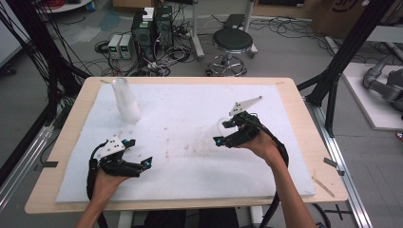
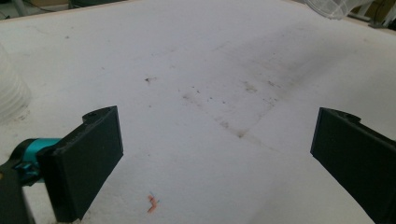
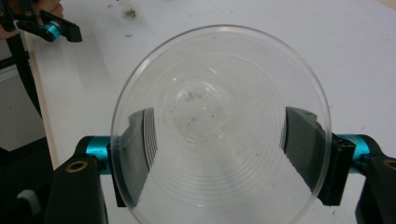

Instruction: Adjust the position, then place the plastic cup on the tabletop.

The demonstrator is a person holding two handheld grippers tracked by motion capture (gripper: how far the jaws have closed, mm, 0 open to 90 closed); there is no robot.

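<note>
My right gripper (image 1: 223, 133) is shut on a clear plastic cup (image 3: 201, 105); its jaws press the cup's sides from outside, and I look straight down into the open mouth. In the high view that cup (image 1: 219, 127) shows faintly, held just above the white foam board (image 1: 190, 109) right of centre. My left gripper (image 1: 139, 152) stands open near the board's front left, low over the board, with nothing between its jaws (image 2: 217, 121). A stack of clear cups (image 1: 126, 100) stands at the back left.
The foam board covers most of a wooden table (image 1: 294, 95) and carries small dark specks and an orange scrap (image 2: 152, 203). The cup stack's ribbed edge (image 2: 11, 93) shows left of my left gripper. A stool (image 1: 232, 42) and electronics stand on the floor beyond.
</note>
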